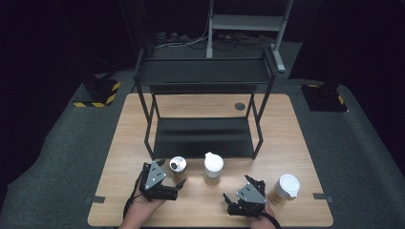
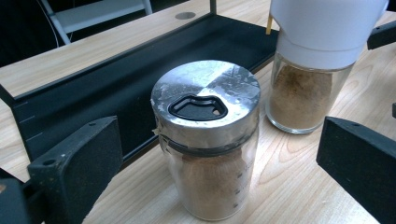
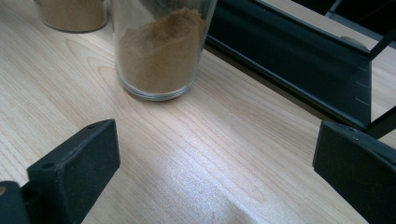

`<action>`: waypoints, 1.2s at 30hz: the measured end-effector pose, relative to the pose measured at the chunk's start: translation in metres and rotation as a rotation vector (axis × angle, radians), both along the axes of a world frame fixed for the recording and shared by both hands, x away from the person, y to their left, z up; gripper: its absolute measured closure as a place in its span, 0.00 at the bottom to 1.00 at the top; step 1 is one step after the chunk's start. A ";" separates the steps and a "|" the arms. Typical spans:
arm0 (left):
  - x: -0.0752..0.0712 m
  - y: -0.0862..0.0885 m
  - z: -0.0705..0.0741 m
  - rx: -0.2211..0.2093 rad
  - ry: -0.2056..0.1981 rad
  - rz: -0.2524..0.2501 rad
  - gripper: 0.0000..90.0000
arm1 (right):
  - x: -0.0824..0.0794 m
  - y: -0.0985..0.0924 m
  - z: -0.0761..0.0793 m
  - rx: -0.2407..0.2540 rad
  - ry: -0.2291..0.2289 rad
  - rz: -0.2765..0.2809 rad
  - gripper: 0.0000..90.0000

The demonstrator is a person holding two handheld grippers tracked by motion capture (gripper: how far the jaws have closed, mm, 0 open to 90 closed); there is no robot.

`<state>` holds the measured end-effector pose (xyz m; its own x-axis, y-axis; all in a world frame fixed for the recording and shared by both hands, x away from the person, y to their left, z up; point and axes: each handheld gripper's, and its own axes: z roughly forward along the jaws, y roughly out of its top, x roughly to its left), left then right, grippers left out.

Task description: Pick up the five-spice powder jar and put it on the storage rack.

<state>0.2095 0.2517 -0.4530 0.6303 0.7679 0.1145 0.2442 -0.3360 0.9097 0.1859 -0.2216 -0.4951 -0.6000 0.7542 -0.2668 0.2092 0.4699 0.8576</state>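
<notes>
A glass jar with a silver shaker lid (image 1: 178,168) (image 2: 208,140), part full of brown powder, stands on the wooden table (image 1: 286,143). My left gripper (image 1: 168,178) (image 2: 219,158) is open with this jar between its jaws, not touching it. To its right stands a white-lidded jar of brown powder (image 1: 213,168) (image 2: 310,70) (image 3: 161,51). My right gripper (image 1: 237,189) (image 3: 215,158) is open over bare table, a short way in front of that jar. The silver-lidded jar's base (image 3: 72,14) shows beyond it.
A black two-tier metal rack (image 1: 203,136) (image 2: 107,88) (image 3: 299,51) stands just behind the jars, its lower shelf low over the table. A third jar with a white lid (image 1: 285,189) stands right of my right gripper, near the table's front edge.
</notes>
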 end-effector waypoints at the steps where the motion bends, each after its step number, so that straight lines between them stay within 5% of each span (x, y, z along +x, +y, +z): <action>1: 0.000 0.000 0.000 0.000 0.001 -0.002 0.01 | 0.000 0.000 0.000 -0.001 0.002 0.001 0.00; 36: 0.014 -0.006 -0.015 -0.057 -0.043 0.007 0.36 | 0.000 0.001 0.001 -0.010 0.003 0.010 0.00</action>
<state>0.2240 0.2454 -0.4676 0.6204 0.7782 0.0976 0.2062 -0.2819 0.9370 0.1859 -0.2209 -0.4943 -0.6082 0.7455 -0.2726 0.2073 0.4807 0.8520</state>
